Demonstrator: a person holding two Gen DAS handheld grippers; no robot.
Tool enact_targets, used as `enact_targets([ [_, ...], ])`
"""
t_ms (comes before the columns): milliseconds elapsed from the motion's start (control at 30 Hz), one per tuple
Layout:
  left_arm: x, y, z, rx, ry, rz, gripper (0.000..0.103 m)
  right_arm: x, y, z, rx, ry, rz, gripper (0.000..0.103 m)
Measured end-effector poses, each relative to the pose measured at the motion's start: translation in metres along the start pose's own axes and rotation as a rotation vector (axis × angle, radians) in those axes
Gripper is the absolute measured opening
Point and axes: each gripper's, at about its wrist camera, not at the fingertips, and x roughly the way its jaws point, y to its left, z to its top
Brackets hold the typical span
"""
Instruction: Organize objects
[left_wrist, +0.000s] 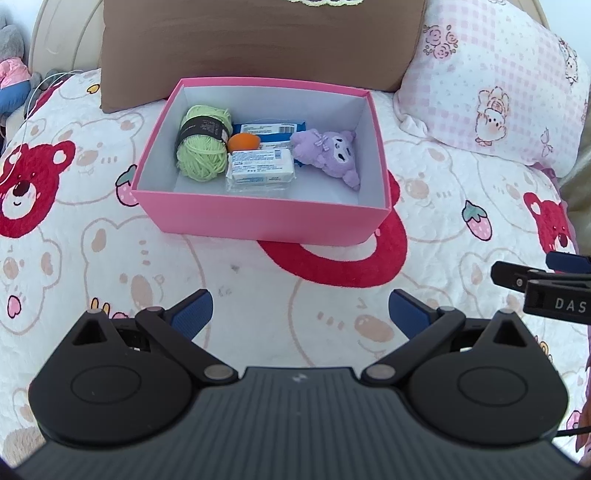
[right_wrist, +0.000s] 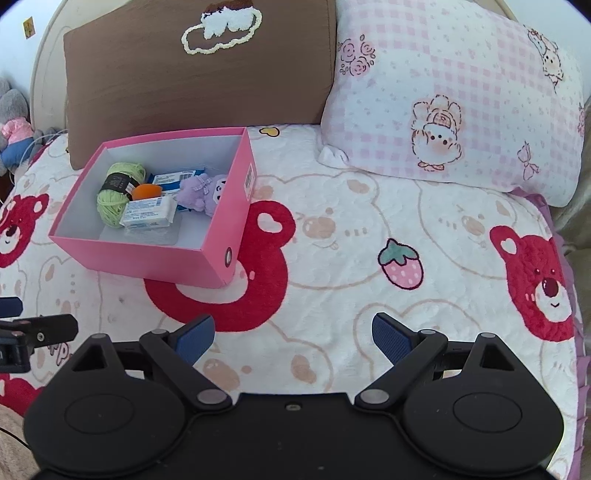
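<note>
Nearest to us, both tools hang over the bed with nothing between their blue pads: the left tool (left_wrist: 299, 314) has its jaws spread wide, and the right tool (right_wrist: 293, 338) stands just as wide, both empty above the bear-print blanket (right_wrist: 332, 295).

Ahead of the left tool sits the pink box (left_wrist: 258, 218), open-topped, resting on the blanket in front of a brown cushion (left_wrist: 258, 44); a pink checked pillow (right_wrist: 461, 103) lies off to its right. Everything we can see to organize is already inside the box: a ball of green yarn (left_wrist: 201, 147) at the left, an orange ball (left_wrist: 243, 143) behind a white wrapped packet (left_wrist: 260, 170), a blue-and-white packet (left_wrist: 271, 130) flat at the back, and a purple plush toy (left_wrist: 328, 153) at the right. No loose item shows on the blanket, so we judge the sorting close to done.

We expect the box to be light but thin-walled cardboard that flexes; we would pinch a side wall near a corner, where it is stiffest. Yarn and plush look soft and forgiving, best taken across the middle. We guess the orange ball could roll or slip, and the wrapped packet's film looks slick, so we would take it across its short sides.
</note>
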Motion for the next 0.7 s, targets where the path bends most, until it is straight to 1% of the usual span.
enact_targets([
  [233,0.0005,0.0083,0.0005,-0.012,-0.002,0.026,0.103,0.0013,-0.0058,0.0008,0.014,0.007,-0.021,0.094],
  [700,0.0055,0.0084,0.0000,-0.008,0.011,0.018,0.103,0.0033,-0.0076,-0.0009,0.011,0.013,-0.038,0.094],
])
